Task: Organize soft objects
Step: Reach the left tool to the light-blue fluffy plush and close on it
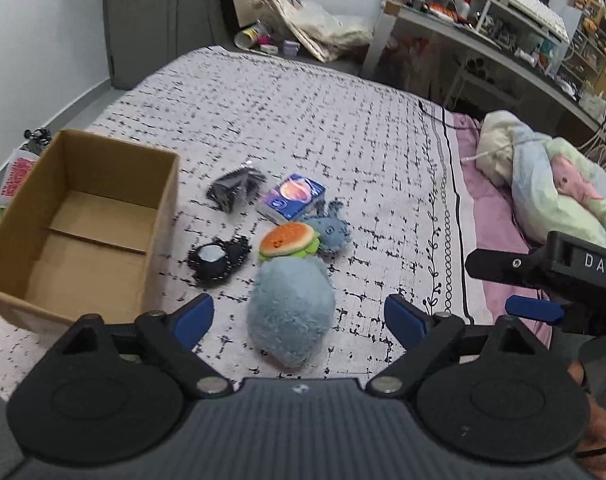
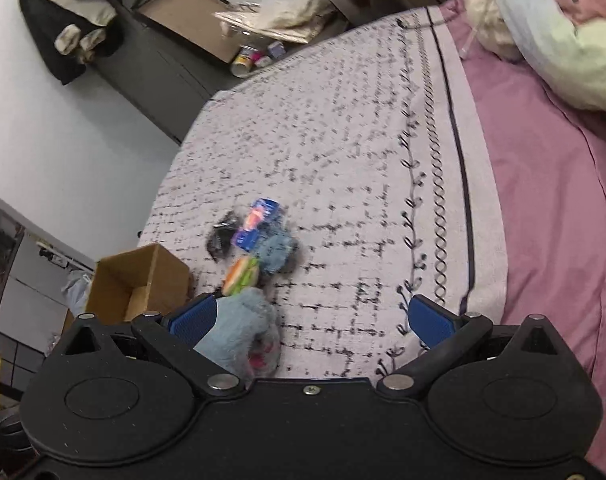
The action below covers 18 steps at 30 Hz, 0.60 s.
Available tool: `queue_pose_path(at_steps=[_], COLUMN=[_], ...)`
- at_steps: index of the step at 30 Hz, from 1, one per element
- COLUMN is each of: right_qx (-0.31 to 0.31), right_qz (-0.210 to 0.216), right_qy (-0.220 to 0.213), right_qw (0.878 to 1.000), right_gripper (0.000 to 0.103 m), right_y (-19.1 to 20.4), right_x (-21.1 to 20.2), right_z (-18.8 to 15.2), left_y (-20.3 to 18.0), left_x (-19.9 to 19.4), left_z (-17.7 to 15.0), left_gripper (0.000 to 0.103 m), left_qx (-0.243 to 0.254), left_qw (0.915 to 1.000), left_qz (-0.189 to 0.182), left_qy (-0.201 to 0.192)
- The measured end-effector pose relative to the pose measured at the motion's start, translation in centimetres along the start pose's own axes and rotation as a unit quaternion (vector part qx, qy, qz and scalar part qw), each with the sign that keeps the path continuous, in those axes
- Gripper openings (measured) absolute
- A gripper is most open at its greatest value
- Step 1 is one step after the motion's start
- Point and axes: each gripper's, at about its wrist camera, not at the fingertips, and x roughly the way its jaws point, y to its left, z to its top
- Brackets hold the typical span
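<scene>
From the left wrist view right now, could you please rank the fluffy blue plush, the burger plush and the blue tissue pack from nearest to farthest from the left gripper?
1. Fluffy blue plush: directly between the open fingers of the left gripper, on the bedspread.
2. Burger plush: just beyond it, centre.
3. Blue tissue pack: farthest, behind the burger plush.

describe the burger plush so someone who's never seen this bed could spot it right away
On the patterned bedspread, just right of the open cardboard box, lies a small cluster of toys. The burger plush is in the middle of it, beyond the big fluffy blue plush and touching the small blue plush. It is the only one with an orange bun top and a green frill.
</scene>
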Motion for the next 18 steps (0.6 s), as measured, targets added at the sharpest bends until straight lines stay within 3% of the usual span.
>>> queue_pose_path(at_steps=[3, 7, 14, 18], right_qx=[0.017, 0.033, 0.077, 0.08], right_qz=[-0.005, 0.0, 0.023, 0.02], right_qy=[0.01, 0.016, 0.042, 0.044], right_qw=[1.0, 0.999, 0.996, 0.996], right_gripper=[0.103, 0.101, 0.088, 0.088], right_y=[-0.8, -1.3, -2.0, -1.5], right_x=[1.0, 1.9, 3.6, 4.4], right_z=[-0.2, -0.4, -0.7, -0.9], left_y=[-0.4, -0.5, -0.5, -0.7], left_x=[1.5, 3.5, 5.4, 6.5], left_z=[-0.2, -0.5, -1.1, -1.2], left_gripper=[0.086, 0.072, 0.065, 0.066], left_qx=[0.001, -0.006, -0.001, 0.021], left_qw=[1.0, 0.9995, 0.9988, 0.9981], left_qz=[-0.003, -0.006, 0.004, 0.031], left_qy=[0.009, 0.031, 0.049, 0.049])
